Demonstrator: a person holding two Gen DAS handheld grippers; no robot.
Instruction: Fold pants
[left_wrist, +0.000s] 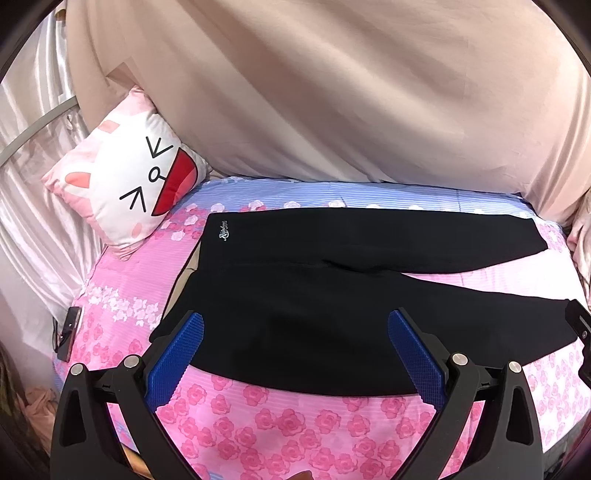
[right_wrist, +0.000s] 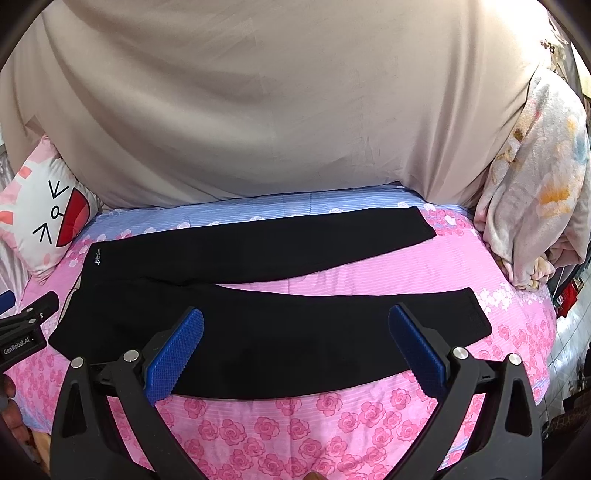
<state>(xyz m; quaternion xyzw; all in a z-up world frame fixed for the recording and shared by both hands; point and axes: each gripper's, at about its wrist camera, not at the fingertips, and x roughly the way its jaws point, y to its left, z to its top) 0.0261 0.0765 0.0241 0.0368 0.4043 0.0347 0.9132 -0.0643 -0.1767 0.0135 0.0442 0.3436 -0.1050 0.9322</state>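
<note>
Here, listed by size:

1. Beige curtain (left_wrist: 332, 92): fills the upper half of both frames, hanging behind the bed.
2. Bedsheet (right_wrist: 295, 424): pink with a rose print, with a blue striped band along its far edge; covers the lower half of both frames.
3. Black pants (right_wrist: 258, 332): laid flat on the bedsheet at frame centre, unfolded, waistband toward the left, both legs running right and splayed apart. Small white logo near the waistband.
4. Floral blanket (right_wrist: 535, 184): bunched at the right edge of the right wrist view.
5. Cartoon-face cushion (left_wrist: 129, 177): upper left, propped just beyond the waistband.
6. Left gripper (left_wrist: 295, 325): jaws wide apart, empty, over the near edge of the pants.
7. Right gripper (right_wrist: 295, 325): jaws wide apart, empty, over the nearer leg.
8. Dark phone-like object (left_wrist: 68, 332): lower left, at the bed's edge.
</note>
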